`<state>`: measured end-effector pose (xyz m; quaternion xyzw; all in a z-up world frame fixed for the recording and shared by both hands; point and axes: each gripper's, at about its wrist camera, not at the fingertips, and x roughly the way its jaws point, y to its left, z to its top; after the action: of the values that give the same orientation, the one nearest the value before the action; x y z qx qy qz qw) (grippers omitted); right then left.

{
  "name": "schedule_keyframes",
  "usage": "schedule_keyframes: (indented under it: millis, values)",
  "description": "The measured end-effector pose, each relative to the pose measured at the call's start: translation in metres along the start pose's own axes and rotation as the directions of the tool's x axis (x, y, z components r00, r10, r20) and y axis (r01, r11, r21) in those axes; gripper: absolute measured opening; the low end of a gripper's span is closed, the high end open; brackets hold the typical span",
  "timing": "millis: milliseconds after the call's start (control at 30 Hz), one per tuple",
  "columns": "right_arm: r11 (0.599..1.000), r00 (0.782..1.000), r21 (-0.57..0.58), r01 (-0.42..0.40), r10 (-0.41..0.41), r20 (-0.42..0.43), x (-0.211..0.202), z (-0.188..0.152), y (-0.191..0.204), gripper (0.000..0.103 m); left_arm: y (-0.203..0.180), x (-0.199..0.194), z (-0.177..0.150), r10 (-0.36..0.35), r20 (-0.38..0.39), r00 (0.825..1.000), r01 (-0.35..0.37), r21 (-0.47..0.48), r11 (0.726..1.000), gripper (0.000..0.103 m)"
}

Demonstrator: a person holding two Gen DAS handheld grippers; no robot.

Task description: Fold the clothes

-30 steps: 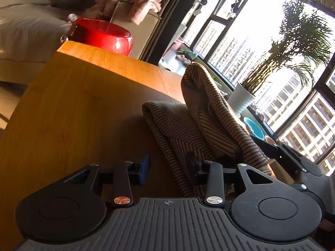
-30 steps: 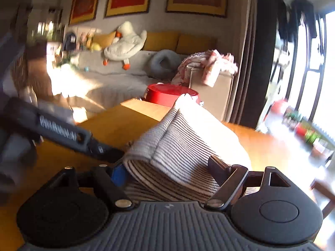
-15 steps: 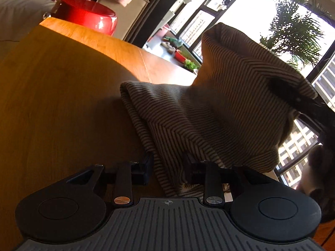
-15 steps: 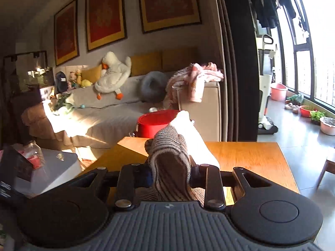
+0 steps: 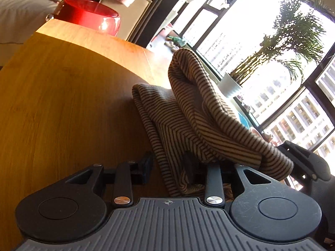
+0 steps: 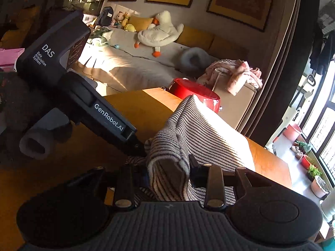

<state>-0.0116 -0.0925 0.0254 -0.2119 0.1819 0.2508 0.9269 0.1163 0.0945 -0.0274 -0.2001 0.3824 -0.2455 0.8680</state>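
Holding the striped garment (image 5: 188,113) bunched on the wooden table (image 5: 62,96): left gripper (image 5: 167,165) and right gripper (image 6: 167,167) both pinch folds, jaws opening slightly. Keep edges aligned, lower evenly.

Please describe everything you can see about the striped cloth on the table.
The striped cloth is a soft knit, beige with thin dark stripes. It lies partly folded on the wooden table, with one part raised in a hump. The left gripper has cloth between its jaws, which are opening a little. The right gripper has a bunched fold between its jaws, which are also opening. Sunlight falls on the upper side.
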Motion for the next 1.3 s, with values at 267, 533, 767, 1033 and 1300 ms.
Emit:
schedule_keyframes:
  millis: [267,533,767,1033,1300]
  values:
    - [0.995,0.997,0.061,-0.077,0.077,-0.001,0.006,0.008,-0.003,0.032,0.001,0.001,-0.003,-0.004,-0.007,1.0,0.004,-0.003,1.0,0.033]
    - [0.996,0.998,-0.072,-0.05,0.048,-0.035,0.014,0.006,0.024,0.042,-0.011,-0.038,0.027,0.052,0.129,0.99,-0.058,0.047,0.997,0.036]
    - [0.984,0.999,-0.176,-0.011,0.004,-0.041,0.022,0.002,0.05,0.046,-0.065,-0.022,0.05,-0.048,0.115,0.992,0.027,0.174,0.984,0.043]
    - [0.975,0.987,0.159,-0.157,0.158,0.005,-0.017,-0.009,-0.028,0.082,-0.062,0.017,0.039,0.009,0.068,0.998,-0.023,0.22,0.975,0.039]
    - [0.897,0.998,0.441,-0.029,0.048,-0.032,0.005,-0.03,-0.077,0.103,-0.068,0.019,0.032,0.063,0.079,0.995,-0.082,0.266,0.961,0.039]
